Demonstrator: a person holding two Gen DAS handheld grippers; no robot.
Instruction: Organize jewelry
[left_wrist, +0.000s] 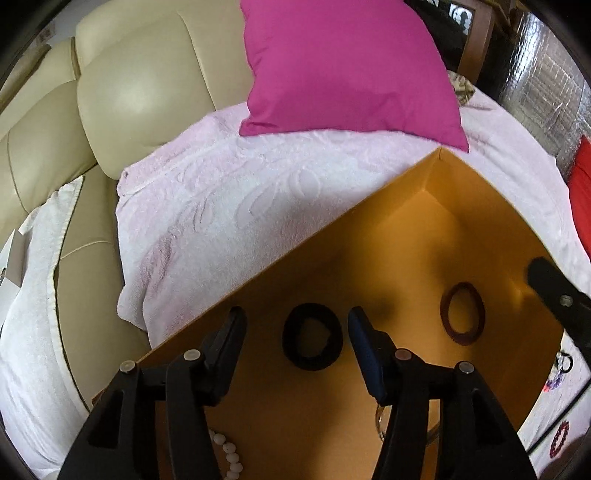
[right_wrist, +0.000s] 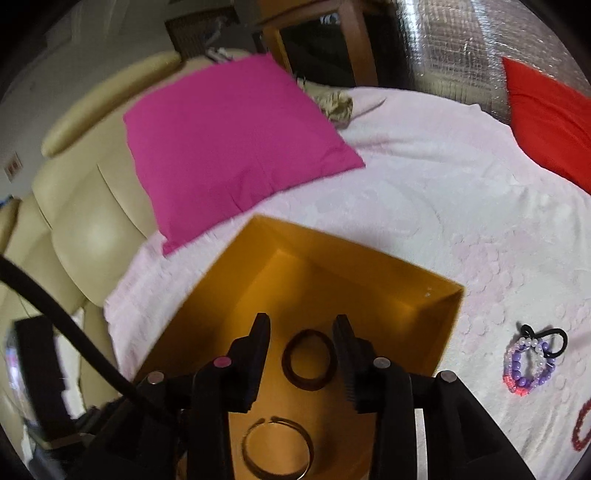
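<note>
An orange box (left_wrist: 369, 236) (right_wrist: 332, 280) lies open on a pale pink towel. On its floor a black hair tie (left_wrist: 291, 343) rests between the spread fingers of my left gripper (left_wrist: 295, 317), which is open and does not press on it. A dark red bangle (right_wrist: 306, 385) (left_wrist: 444, 314) lies flat between the fingers of my right gripper (right_wrist: 302, 325), also open and apart from it. A gold bangle (right_wrist: 245, 448) and a white bead string (left_wrist: 231, 458) lie nearer in the box. One right finger (left_wrist: 554, 291) shows at the box's right side.
On the towel (right_wrist: 443, 221) right of the box lie purple bead bracelets with a black tie (right_wrist: 528, 365) and a red bead bracelet (right_wrist: 581, 428). A magenta pillow (right_wrist: 229, 147) stands behind the box, a red pillow (right_wrist: 546, 122) far right, a beige sofa back (left_wrist: 129, 92) to the left.
</note>
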